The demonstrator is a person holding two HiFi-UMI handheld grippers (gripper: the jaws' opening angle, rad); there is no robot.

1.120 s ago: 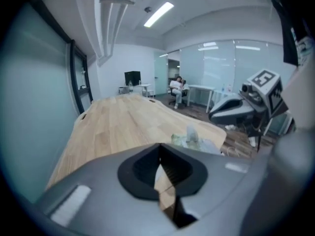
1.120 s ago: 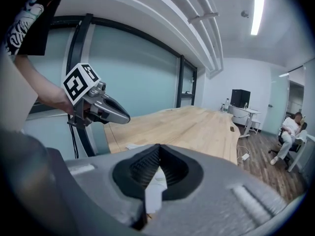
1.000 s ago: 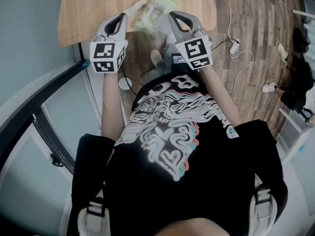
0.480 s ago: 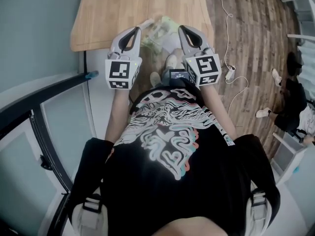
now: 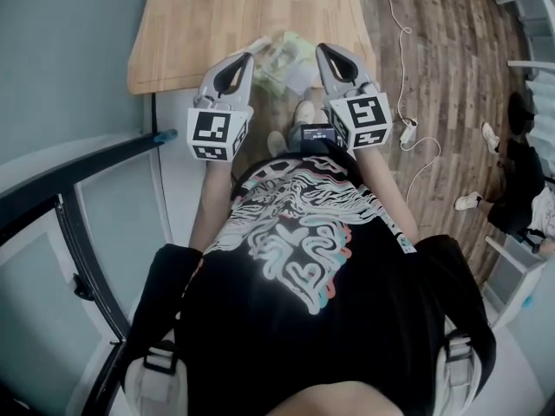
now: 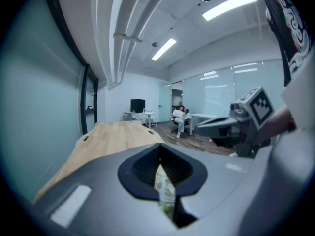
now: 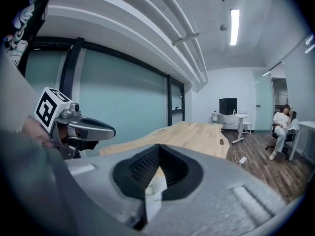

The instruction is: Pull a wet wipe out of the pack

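Observation:
A greenish wet-wipe pack point(image 5: 279, 56) is held over the near edge of the wooden table point(image 5: 199, 24), between my two grippers. My left gripper point(image 5: 249, 58) is shut on the pack; its green film point(image 6: 165, 193) shows pinched between the jaws of the left gripper point(image 6: 164, 181). My right gripper point(image 5: 323, 52) is shut on a white wipe point(image 5: 302, 79) that sticks out of the pack. That wipe point(image 7: 153, 193) fills the slit of the right gripper point(image 7: 150, 183). Each gripper shows in the other's view: the right gripper point(image 6: 231, 127) and the left gripper point(image 7: 81, 129).
A cable with a white adapter point(image 5: 408, 133) lies on the wood floor right of the table. A dark-framed glass partition point(image 5: 78, 224) runs along the left. A seated person point(image 7: 282, 124) and a desk with a monitor point(image 7: 229, 107) are far back in the room.
The head view has shifted, so the table sits lower and more to the right. Both grippers stay shut at the pack, and the white wipe now shows between them.

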